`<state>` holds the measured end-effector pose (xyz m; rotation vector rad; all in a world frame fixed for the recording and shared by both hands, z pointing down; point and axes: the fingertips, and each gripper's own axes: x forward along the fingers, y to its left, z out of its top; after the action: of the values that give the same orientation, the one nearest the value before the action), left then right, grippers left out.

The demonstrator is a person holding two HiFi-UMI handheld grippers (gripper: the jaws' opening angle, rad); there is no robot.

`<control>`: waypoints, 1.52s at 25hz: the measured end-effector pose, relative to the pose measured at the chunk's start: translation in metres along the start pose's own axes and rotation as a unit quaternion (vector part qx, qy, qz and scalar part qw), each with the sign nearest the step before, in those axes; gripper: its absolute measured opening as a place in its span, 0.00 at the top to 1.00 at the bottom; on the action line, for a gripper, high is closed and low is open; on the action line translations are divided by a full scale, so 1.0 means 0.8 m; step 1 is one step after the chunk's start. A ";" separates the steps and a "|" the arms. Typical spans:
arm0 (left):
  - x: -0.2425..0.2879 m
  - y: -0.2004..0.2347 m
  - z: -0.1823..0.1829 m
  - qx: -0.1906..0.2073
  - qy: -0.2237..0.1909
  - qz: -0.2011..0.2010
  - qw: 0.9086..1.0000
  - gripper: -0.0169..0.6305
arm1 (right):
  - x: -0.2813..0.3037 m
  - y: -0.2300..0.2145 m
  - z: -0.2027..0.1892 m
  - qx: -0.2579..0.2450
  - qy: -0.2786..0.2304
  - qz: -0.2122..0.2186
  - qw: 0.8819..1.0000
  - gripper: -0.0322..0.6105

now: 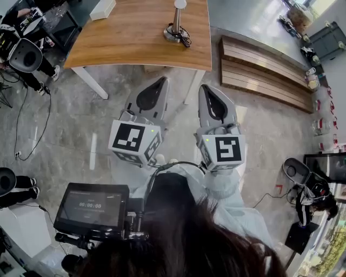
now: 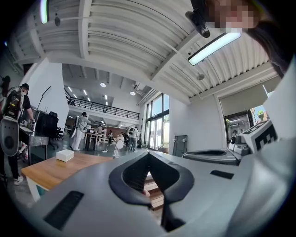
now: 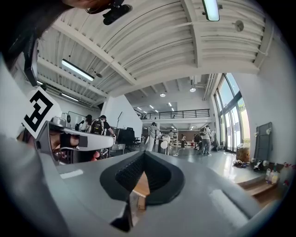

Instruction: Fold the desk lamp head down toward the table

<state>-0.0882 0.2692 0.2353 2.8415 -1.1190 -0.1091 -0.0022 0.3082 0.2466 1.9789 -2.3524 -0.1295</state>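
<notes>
The desk lamp (image 1: pixel 176 21) stands upright on the wooden table (image 1: pixel 124 38), near its right front edge, with a dark cable coiled at its round base. In the left gripper view the lamp (image 2: pixel 119 145) shows small and far off, its white head raised. Both grippers hover level above the floor, short of the table. My left gripper (image 1: pixel 160 84) is shut with nothing in it, and its tip (image 2: pixel 149 155) points over the table's front edge. My right gripper (image 1: pixel 206 89) is shut and empty too, with the lamp (image 3: pixel 163 145) far beyond its tip (image 3: pixel 144 155).
A white box (image 1: pixel 102 8) lies at the table's far left. A slatted wooden bench (image 1: pixel 259 70) runs along the right of the table. Cables trail over the floor at left. A small monitor (image 1: pixel 92 208) sits close by my body. Several people stand in the hall.
</notes>
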 end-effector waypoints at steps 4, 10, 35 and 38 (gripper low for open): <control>0.004 0.001 0.001 -0.003 -0.001 0.010 1.000 0.97 | 0.005 -0.009 0.004 0.005 0.005 0.005 1.000 0.95; 0.024 0.007 -0.019 -0.003 0.011 0.033 0.999 0.97 | 0.014 -0.037 -0.016 0.019 0.004 0.016 1.000 0.95; 0.380 0.293 -0.076 -0.034 0.076 -0.013 0.996 0.97 | 0.409 -0.208 -0.096 0.062 0.068 -0.046 0.995 0.95; 0.411 0.303 -0.088 -0.043 0.088 -0.014 0.995 0.97 | 0.435 -0.229 -0.112 0.073 0.086 -0.040 0.993 0.95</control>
<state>-0.0057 -0.1284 0.3192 2.7286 -1.0125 0.0872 0.1270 -0.0676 0.3150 2.0552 -2.2338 0.2066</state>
